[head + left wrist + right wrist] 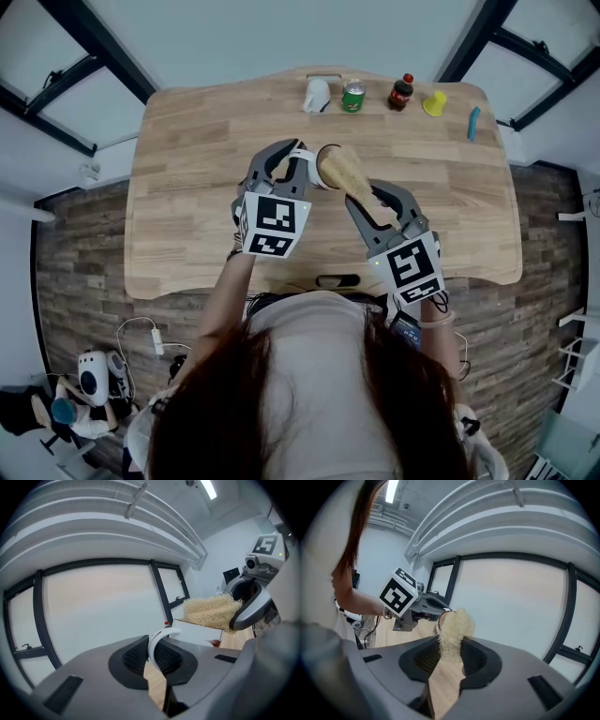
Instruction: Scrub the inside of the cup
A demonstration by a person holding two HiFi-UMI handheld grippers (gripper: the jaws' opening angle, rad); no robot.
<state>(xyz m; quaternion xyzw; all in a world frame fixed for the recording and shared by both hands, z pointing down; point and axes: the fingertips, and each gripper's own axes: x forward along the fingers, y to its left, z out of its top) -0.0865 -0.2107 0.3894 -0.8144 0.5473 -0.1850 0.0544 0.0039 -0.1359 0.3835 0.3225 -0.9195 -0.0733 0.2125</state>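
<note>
In the head view a white cup [312, 170] is held tilted above the wooden table [197, 197], its mouth turned to the right. My left gripper [292, 161] is shut on the cup's handle [160, 641]. A straw-coloured loofah scrubber [346, 175] reaches into the cup's mouth, and my right gripper [379, 201] is shut on its near end. The left gripper view shows the cup's white side [202, 629] with the loofah [212, 611] sticking out of it. In the right gripper view the loofah [453, 631] hides most of the cup.
Along the table's far edge stand another white cup [317, 95], a green can [353, 96], a dark cola bottle [401, 92], a small yellow object [434, 103] and a blue object [473, 123]. The table's front edge lies just below the grippers.
</note>
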